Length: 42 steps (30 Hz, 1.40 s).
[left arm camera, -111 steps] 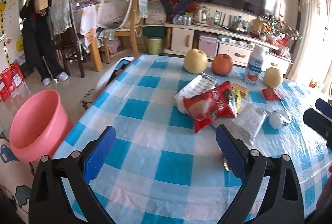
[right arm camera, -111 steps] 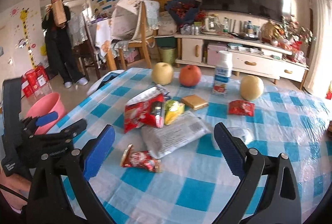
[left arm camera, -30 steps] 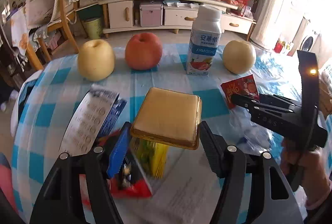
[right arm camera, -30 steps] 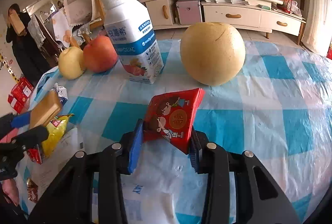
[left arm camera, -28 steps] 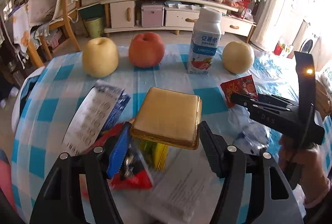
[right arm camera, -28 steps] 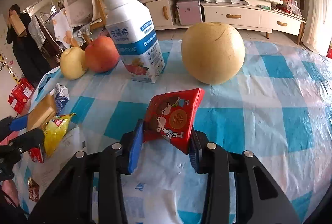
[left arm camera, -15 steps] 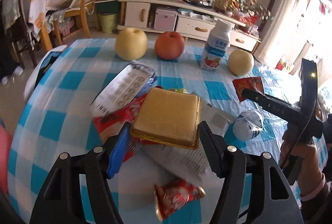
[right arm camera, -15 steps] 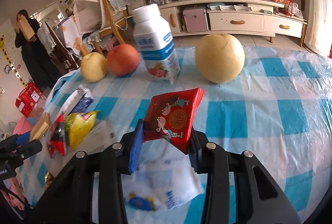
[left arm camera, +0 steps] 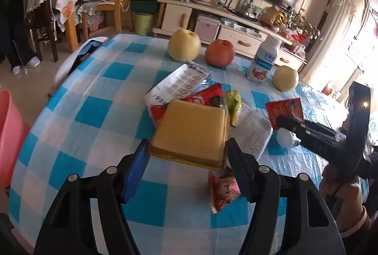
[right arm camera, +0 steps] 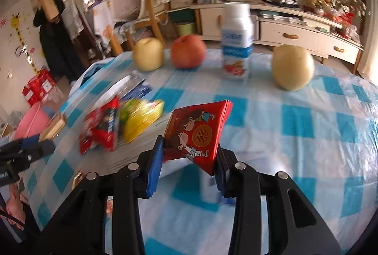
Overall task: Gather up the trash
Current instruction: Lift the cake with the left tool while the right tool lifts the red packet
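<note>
My left gripper [left arm camera: 189, 155] is shut on a flat tan square packet with a gold edge [left arm camera: 191, 132], held above the blue checked tablecloth [left arm camera: 99, 94]. My right gripper [right arm camera: 187, 155] is shut on a red cartoon-printed packet [right arm camera: 197, 133]; the same red packet [left arm camera: 284, 109] and right gripper [left arm camera: 289, 124] show at the right of the left wrist view. Loose wrappers lie mid-table: a white printed pack [left arm camera: 179, 85], a red snack bag [left arm camera: 205, 96], a yellow-green wrapper [right arm camera: 139, 116], a white paper bag [left arm camera: 252, 132], a small red wrapper [left arm camera: 223, 189] and a crumpled white ball [left arm camera: 284, 138].
Two yellow pears [left arm camera: 184, 44] [left arm camera: 285, 78], a red apple [left arm camera: 219, 53] and a white drink bottle [left arm camera: 264, 63] stand along the table's far side. A pink bucket [left arm camera: 9, 137] sits on the floor left of the table. A person [right arm camera: 54, 33] stands by the far left wall.
Both grippers have pulled back from the far side of the table and keep their packets. The fruit and bottle look smaller, and more of the near tablecloth and wrappers shows.
</note>
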Motion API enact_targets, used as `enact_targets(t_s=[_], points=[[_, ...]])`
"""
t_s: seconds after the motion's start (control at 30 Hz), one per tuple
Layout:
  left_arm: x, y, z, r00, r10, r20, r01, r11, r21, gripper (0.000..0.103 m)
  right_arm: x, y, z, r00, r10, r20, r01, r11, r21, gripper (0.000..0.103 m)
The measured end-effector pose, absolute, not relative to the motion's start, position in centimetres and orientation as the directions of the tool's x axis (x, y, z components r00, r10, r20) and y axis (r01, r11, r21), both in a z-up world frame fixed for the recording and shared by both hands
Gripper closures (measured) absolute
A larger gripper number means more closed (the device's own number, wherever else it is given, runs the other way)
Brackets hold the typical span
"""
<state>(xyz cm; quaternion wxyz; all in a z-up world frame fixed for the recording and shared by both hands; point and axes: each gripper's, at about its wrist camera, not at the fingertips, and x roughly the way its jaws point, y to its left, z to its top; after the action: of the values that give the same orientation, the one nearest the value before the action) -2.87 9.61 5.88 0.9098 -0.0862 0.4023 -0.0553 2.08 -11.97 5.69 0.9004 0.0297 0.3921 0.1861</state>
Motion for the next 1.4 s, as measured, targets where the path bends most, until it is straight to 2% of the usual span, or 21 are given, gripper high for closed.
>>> enact_targets(t_s=[0.2,0.6,0.63,0.67,0.7,1.4], points=[[-3.5,11.4,5.5,0.681,-0.149,-0.717,0.006,0.98,-0.198,0.037,0.1,-9.5,5.8,0.603,0.401,-0.69,-0.329,0.913,0.242,0.063],[-3.9,13.3,5.1,0.689,-0.158,-0.707,0.005,0.977,-0.214,0.037,-3.2,-7.3,6.0,0.601,0.376,-0.705,-0.325,0.921,0.214,0.063],[-3.9,13.3,5.1,0.69,-0.161,-0.706,0.005,0.976,-0.217,0.037,-2.7,-7.3,5.5,0.529,0.443,-0.724,-0.404,0.881,0.244,0.063],[-3.9,13.4,5.2,0.691,-0.165,-0.703,0.007,0.975,-0.223,0.037,-2.3,-7.6,5.2,0.53,0.439,-0.725,-0.402,0.883,0.241,0.063],[-4.0,13.5,5.2,0.694,-0.166,-0.701,0.007,0.975,-0.223,0.037,-4.1,-7.0,6.0,0.603,0.367,-0.708,-0.318,0.925,0.208,0.063],[-5.3,17.1,8.0,0.763,-0.123,-0.634,-0.029,0.974,-0.224,0.036,-8.6,-2.1,8.4,0.632,0.338,-0.697,-0.315,0.934,0.168,0.063]])
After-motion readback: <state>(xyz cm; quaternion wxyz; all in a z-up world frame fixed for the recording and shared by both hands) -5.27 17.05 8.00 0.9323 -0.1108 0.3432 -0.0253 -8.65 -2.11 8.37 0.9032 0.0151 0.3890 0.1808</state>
